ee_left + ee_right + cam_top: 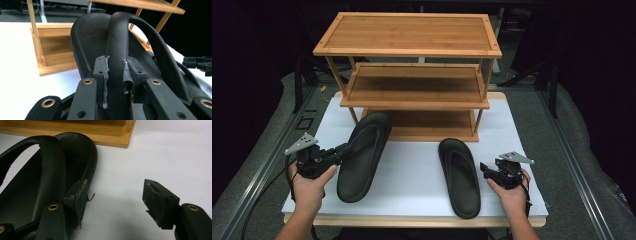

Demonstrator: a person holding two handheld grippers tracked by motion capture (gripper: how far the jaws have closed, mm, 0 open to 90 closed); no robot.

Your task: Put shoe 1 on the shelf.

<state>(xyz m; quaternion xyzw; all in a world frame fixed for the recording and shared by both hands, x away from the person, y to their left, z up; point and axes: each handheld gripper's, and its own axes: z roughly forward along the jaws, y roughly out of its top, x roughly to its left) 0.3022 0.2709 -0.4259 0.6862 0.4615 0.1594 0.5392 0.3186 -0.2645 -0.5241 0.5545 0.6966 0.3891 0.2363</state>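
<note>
Left gripper (117,75) clamps the left sandal's (362,155) strap (toe lifted toward the rack (412,75)); right gripper (117,202) gapes beside the right sandal (459,175); both remain unshelved

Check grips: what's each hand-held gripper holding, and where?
Left hand-held gripper clamps the left sandal by its strap. Right hand-held gripper is open beside the right sandal, holding nothing.

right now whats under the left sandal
Its toe end sits tipped up over the rack's bottom shelf; the heel seems to rest on the white board. The left sandal hides what lies directly beneath; the left gripper clamps its strap.
</note>
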